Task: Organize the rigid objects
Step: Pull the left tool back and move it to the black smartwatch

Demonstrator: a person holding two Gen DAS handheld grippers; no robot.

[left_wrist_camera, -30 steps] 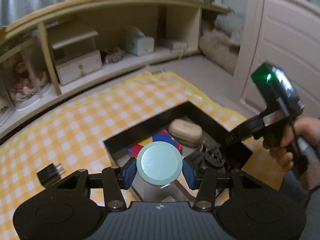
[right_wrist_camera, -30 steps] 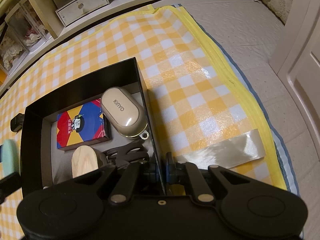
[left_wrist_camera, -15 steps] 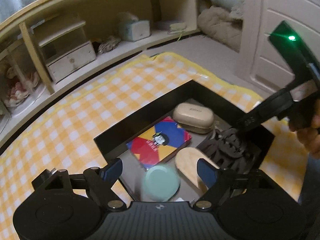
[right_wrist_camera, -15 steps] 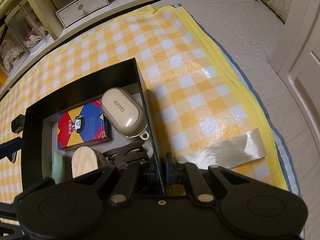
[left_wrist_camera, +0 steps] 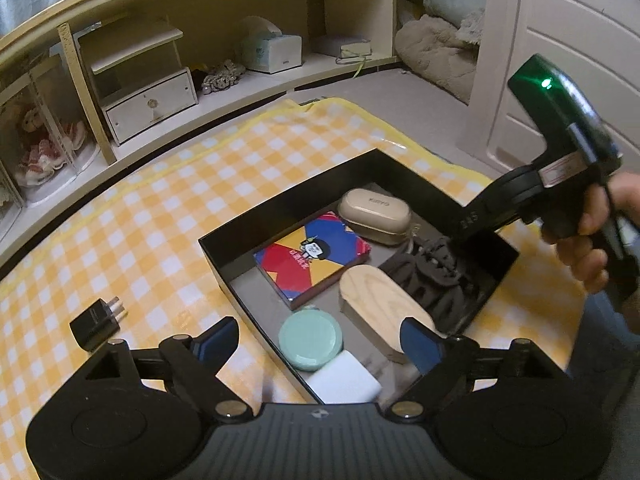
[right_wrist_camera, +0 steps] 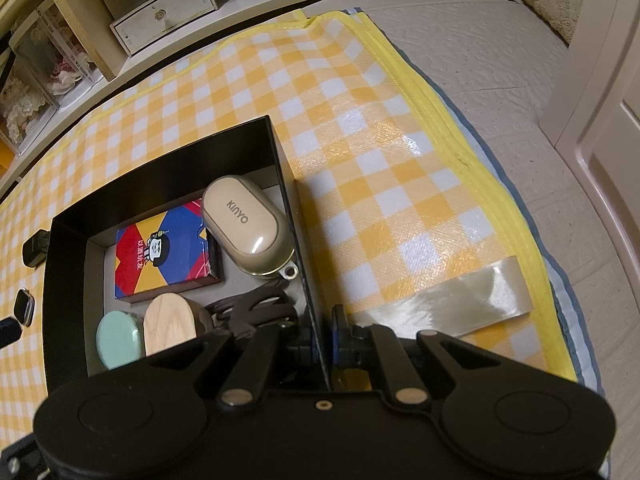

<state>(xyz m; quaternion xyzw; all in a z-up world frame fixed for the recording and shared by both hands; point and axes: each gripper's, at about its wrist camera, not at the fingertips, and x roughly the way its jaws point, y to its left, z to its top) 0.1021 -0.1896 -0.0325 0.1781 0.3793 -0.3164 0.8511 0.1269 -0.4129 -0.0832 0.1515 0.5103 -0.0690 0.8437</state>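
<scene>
The left gripper (left_wrist_camera: 316, 338) was opening, empty, over the green disc (left_wrist_camera: 311, 343) lying inside the black box (left_wrist_camera: 280, 204). The right gripper (right_wrist_camera: 322, 334) pinched the box wall; lifting straight up would avoid nudging the disc.

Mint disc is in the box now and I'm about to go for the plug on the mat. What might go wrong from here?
The left gripper is opening low over the box rim; swinging toward the black plug may clip it. The right gripper pinches the box wall; any pull might tilt the box and slide the mint disc.
</scene>
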